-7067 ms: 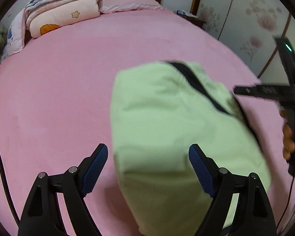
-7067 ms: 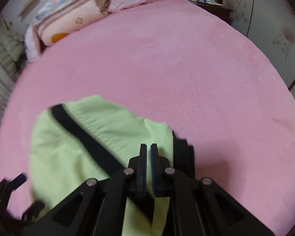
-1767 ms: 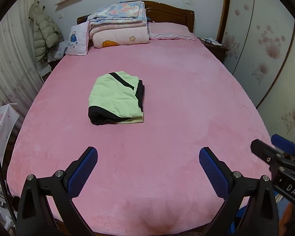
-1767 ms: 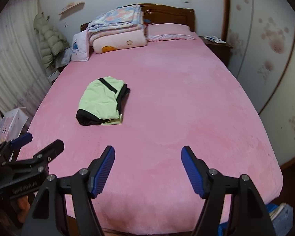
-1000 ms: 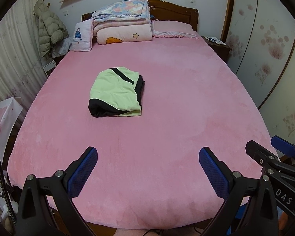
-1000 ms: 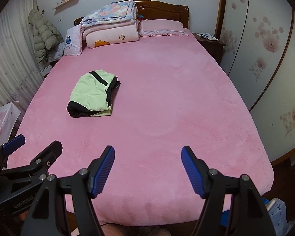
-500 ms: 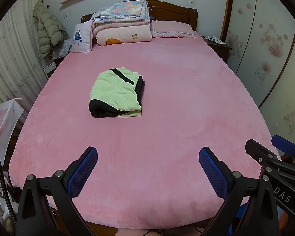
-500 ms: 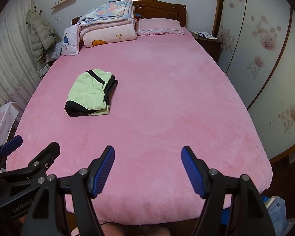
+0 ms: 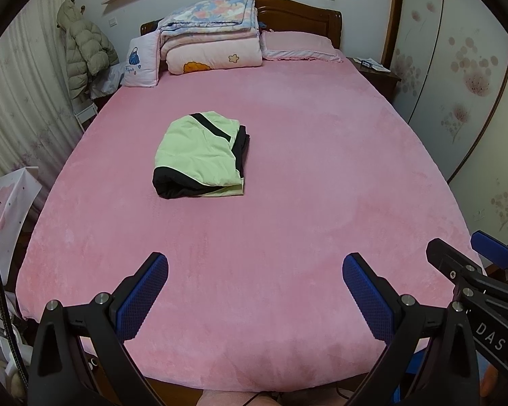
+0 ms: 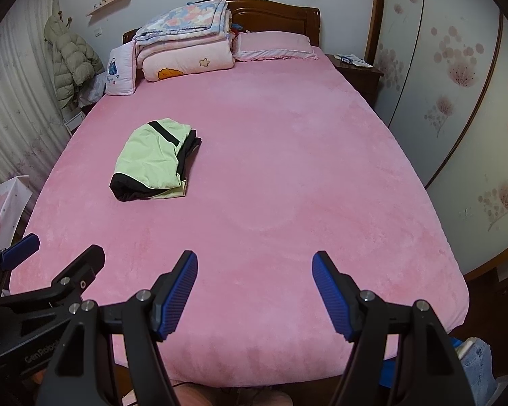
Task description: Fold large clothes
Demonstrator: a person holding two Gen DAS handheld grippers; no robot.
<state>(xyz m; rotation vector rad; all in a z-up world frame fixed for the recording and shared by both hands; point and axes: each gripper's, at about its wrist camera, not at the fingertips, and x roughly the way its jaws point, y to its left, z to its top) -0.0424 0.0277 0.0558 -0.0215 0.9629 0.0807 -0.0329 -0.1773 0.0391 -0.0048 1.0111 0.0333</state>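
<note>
Soft, even indoor light is spread over the pink bed [image 9: 288, 169], and no hard shadows are cast on it. A faint darker patch is seen along the bed's near edge. Both views are sharp, with no motion blur. Strong fisheye bending is seen around the bed: the wardrobe doors [image 10: 457, 101] are bowed, and the corners are swallowed by black vignette.
</note>
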